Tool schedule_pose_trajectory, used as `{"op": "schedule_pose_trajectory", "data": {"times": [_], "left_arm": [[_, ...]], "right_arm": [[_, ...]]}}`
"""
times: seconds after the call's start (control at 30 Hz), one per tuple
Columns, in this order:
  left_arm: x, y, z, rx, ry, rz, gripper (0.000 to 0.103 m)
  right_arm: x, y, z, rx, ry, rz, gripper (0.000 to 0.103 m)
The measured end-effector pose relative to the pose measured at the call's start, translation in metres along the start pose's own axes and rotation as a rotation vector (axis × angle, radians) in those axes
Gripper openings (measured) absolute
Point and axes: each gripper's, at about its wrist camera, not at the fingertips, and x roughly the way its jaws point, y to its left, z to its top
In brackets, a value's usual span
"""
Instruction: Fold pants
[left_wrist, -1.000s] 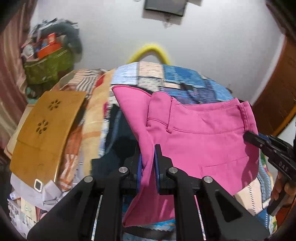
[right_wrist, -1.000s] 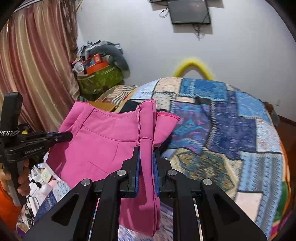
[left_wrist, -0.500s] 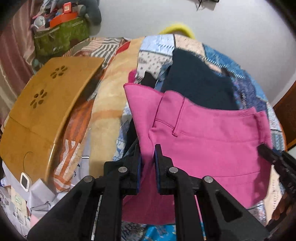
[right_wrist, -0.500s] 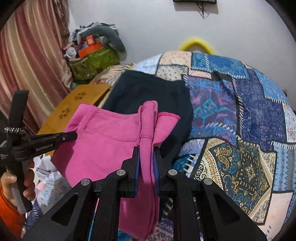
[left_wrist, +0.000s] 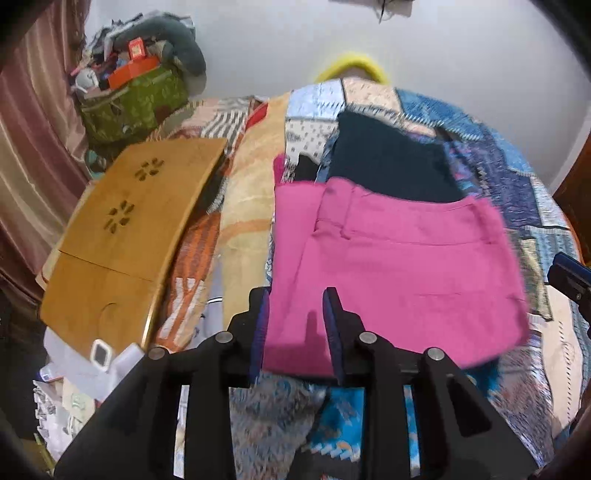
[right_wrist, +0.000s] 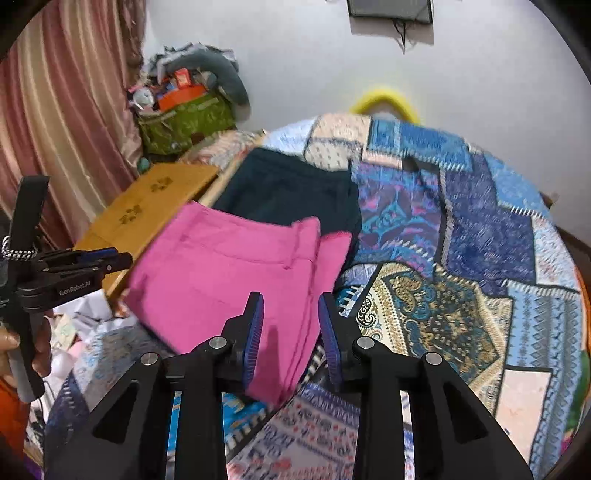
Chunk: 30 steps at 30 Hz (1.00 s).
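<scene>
From the left wrist, the pink pants (left_wrist: 399, 273) are seen laid folded on the bed (left_wrist: 517, 192), partly over a dark cloth (left_wrist: 391, 162). The left tongs (left_wrist: 295, 317) are opening, so the cloth between them is let go.

From the right wrist, the right tongs (right_wrist: 290, 325) are opening too, so the pants' other edge is dropped flat.

Pants (left_wrist: 399, 266) flat on quilt (left_wrist: 498, 177), overlapping near edge of another folded garment (left_wrist: 391, 166) behind them. Wooden board (left_wrist: 125, 229) off to left, bag (left_wrist: 133, 99) of clutter behind board by wall. Left gripper (left_wrist: 295, 325) at pants' left end, right gripper (right_wrist: 290, 328) at right end.
</scene>
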Motion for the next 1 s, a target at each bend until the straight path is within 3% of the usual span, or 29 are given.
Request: {"op": "schedule_pose_trajectory", "data": {"times": [0.33,0.57,0.63,0.7,0.87,1.0], "left_arm": [[-0.181,-0.03,-0.036,0.071,-0.304,-0.072,0.03],[-0.294,-0.045,-0.086,0.094,-0.507,-0.115,0.03],[-0.321,-0.048,-0.104,0.097,-0.559,-0.121,0.032],[-0.34,-0.05,-0.12,0.097,-0.601,-0.137,0.039],[-0.374,-0.055,-0.158,0.085,-0.701,-0.097,0.066],[-0.385,-0.054,-0.174,0.066,-0.724,-0.097,0.083]], "right_arm": [[-0.151,0.05,-0.017,-0.082,-0.272,0.04,0.028],[-0.247,0.079,-0.047,-0.097,-0.465,0.089,0.028],[-0.264,0.085,-0.056,-0.1,-0.504,0.101,0.028],[-0.279,0.092,-0.066,-0.11,-0.533,0.11,0.03],[-0.302,0.1,-0.088,-0.102,-0.608,0.079,0.069],[-0.307,0.101,-0.097,-0.084,-0.637,0.036,0.087]]}}
